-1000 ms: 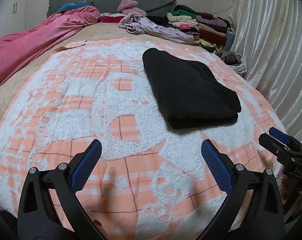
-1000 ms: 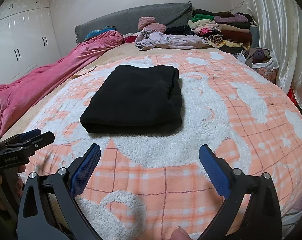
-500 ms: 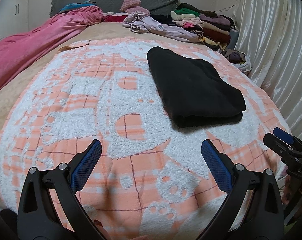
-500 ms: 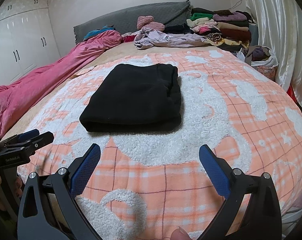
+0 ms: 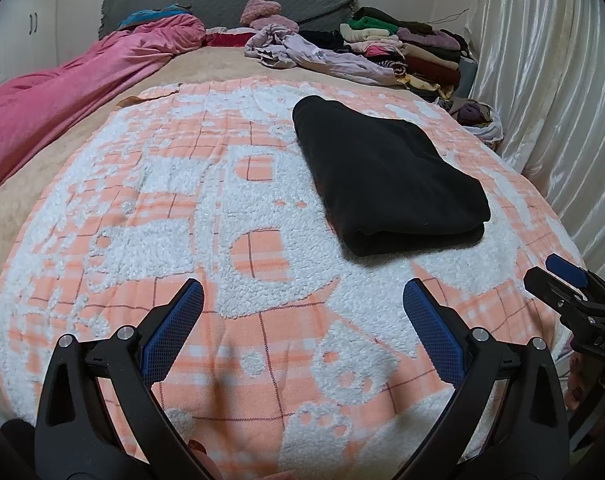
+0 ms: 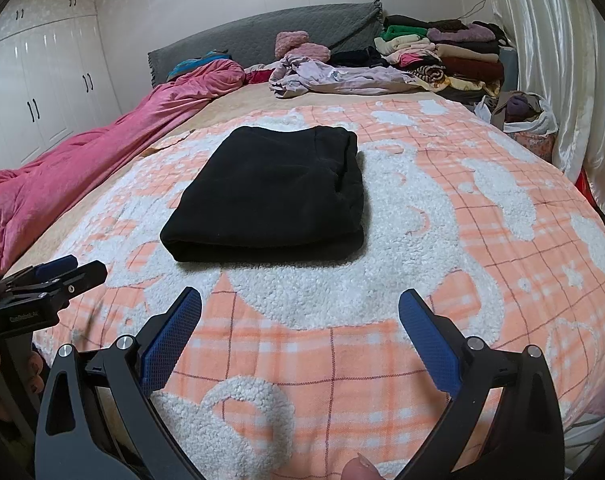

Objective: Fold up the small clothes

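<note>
- Currently one folded black garment (image 5: pixel 386 184) lies flat on the orange-and-white blanket (image 5: pixel 238 216); from the left wrist view it sits at about one o'clock of the left gripper (image 5: pixel 302 328), well apart from both blue pads.
- Its long axis, in that view, runs from eleven o'clock at the far end to five o'clock at the near end, where the thick rolled fold faces the camera.
- From the right wrist view the same garment (image 6: pixel 270 196) sits at roughly eleven o'clock of the right gripper (image 6: pixel 300 332), its long axis running from seven to one o'clock, folded edge nearest.
- Both grippers stand with jaws spread wide and nothing between them, each hovering over the blanket's near edge.
- Each gripper shows in the other's view: the right one at the left view's three o'clock edge, the left one at the right view's nine o'clock edge; two grippers in all.
- Small white lettering marks each gripper body seen from the side; on the right one it seems to read "DAS", while the other is too small to read.
- One pink quilt (image 6: pixel 114 148) stretches along the bed at ten o'clock.
- One loose lilac garment (image 6: pixel 334 76) lies at twelve o'clock, just beside one stack of folded clothes (image 6: pixel 442 56) at one o'clock.
- A grey headboard cover (image 6: pixel 270 32) spans the far end.
</note>
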Demonstrator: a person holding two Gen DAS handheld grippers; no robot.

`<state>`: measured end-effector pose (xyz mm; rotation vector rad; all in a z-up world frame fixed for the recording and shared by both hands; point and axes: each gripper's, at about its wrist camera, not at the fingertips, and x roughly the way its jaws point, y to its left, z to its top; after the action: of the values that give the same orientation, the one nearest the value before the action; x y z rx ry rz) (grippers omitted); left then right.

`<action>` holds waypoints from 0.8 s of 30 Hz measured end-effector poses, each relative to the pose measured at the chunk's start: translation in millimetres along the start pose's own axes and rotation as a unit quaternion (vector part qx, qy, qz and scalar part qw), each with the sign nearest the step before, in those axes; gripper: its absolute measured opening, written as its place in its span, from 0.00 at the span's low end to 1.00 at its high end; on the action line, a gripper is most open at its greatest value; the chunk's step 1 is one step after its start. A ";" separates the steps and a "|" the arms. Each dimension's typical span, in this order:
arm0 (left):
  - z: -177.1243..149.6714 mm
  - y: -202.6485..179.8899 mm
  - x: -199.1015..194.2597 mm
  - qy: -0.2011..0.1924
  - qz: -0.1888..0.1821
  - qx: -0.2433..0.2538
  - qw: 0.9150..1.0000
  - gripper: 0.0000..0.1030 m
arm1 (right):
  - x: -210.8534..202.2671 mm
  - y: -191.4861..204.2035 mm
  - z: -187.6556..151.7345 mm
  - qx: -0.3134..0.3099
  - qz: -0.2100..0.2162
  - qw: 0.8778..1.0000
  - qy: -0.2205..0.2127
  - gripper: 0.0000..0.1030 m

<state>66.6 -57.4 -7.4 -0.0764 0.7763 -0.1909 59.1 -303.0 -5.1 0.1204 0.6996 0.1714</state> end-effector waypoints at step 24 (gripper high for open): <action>-2.4 1.4 -2.2 0.005 0.000 0.000 1.000 0.91 | 0.6 0.8 -0.4 -0.001 0.000 1.000 0.001 0.96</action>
<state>63.6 -55.6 -7.9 -0.0757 0.7866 -0.1902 59.2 -302.1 -5.6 0.1188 0.7024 0.1715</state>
